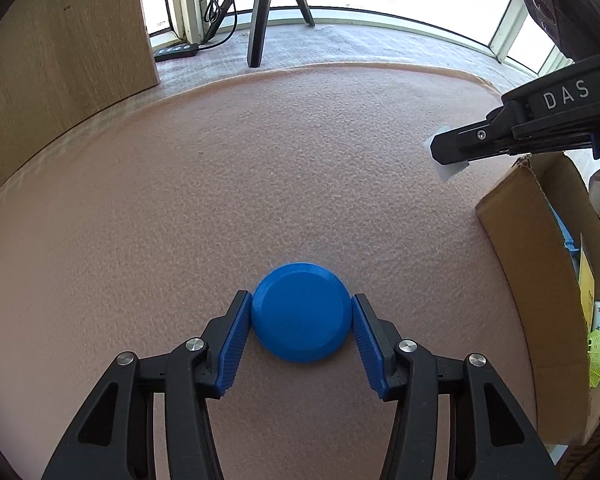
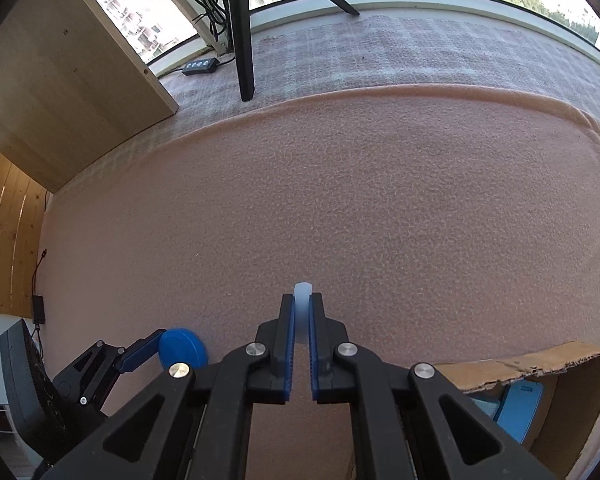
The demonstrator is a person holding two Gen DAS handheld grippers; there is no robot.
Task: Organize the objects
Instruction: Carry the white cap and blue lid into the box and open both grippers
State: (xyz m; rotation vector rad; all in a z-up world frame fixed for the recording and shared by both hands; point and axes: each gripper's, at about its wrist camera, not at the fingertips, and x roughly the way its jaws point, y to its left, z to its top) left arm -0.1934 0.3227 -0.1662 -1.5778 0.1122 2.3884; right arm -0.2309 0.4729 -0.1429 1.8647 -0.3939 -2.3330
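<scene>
A round blue disc (image 1: pixel 302 312) lies flat on the pink fleece blanket (image 1: pixel 260 160). My left gripper (image 1: pixel 301 297) is shut on it, both blue pads pressed to its rim. The right wrist view shows the same disc (image 2: pixel 182 348) and left gripper (image 2: pixel 156 340) at the lower left. My right gripper (image 2: pixel 302 297) is shut on a small translucent white piece (image 2: pixel 302 290), whose tip pokes out beyond the pads. In the left wrist view that right gripper (image 1: pixel 448 148) hangs above the blanket at the upper right, with the white piece (image 1: pixel 452 170) showing under its tip.
An open cardboard box (image 1: pixel 508 220) stands at the right with several items inside; the right wrist view shows its torn flap (image 2: pixel 540 360) and a blue item (image 2: pixel 518 408). A wooden panel (image 1: pixel 60 60), a black tripod leg (image 1: pixel 260 12) and a power strip (image 1: pixel 176 50) lie beyond the blanket.
</scene>
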